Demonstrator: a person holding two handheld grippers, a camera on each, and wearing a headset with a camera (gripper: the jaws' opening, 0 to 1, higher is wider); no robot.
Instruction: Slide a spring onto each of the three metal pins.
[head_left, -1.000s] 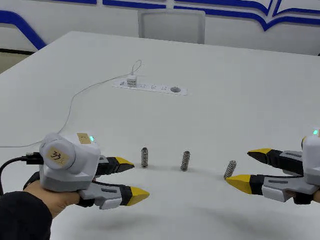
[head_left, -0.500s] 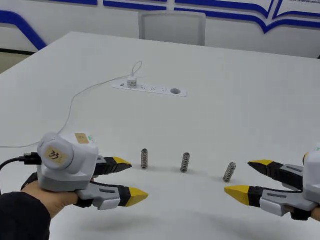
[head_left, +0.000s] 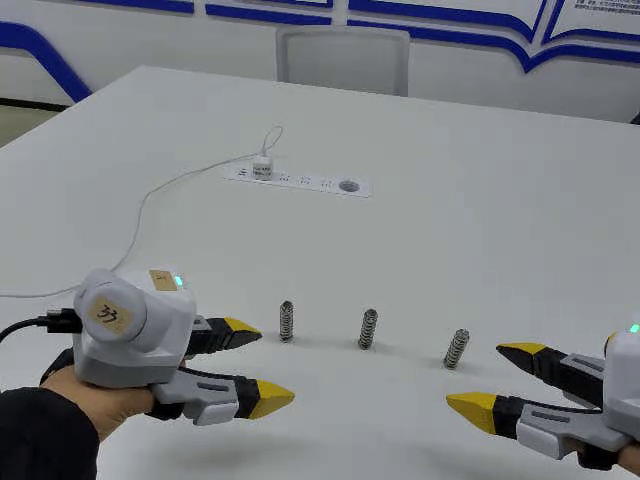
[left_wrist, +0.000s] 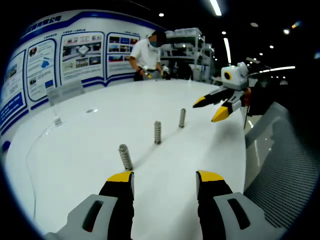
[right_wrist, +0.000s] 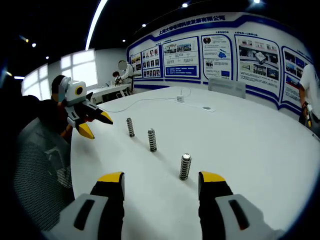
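Note:
Three upright pins stand in a row on the white table, each with a spring around it: a left spring (head_left: 287, 321), a middle spring (head_left: 368, 328) and a right spring (head_left: 457, 348). The same row appears in the left gripper view (left_wrist: 125, 156) (left_wrist: 157, 132) (left_wrist: 182, 118) and in the right gripper view (right_wrist: 185, 166) (right_wrist: 152, 140) (right_wrist: 130, 127). My left gripper (head_left: 258, 365) is open, just left of the left spring, holding nothing. My right gripper (head_left: 497, 378) is open, just right of and nearer than the right spring, also holding nothing.
A white power strip (head_left: 300, 181) with a plugged-in adapter and a cable (head_left: 150, 195) lies further back on the table (head_left: 480, 220). A grey chair (head_left: 343, 55) stands at the far edge. A person (left_wrist: 147, 54) stands beyond the table in the left gripper view.
My right gripper has drawn back, lower and to the right, away from the right spring. My left gripper has barely moved. The springs stay in place.

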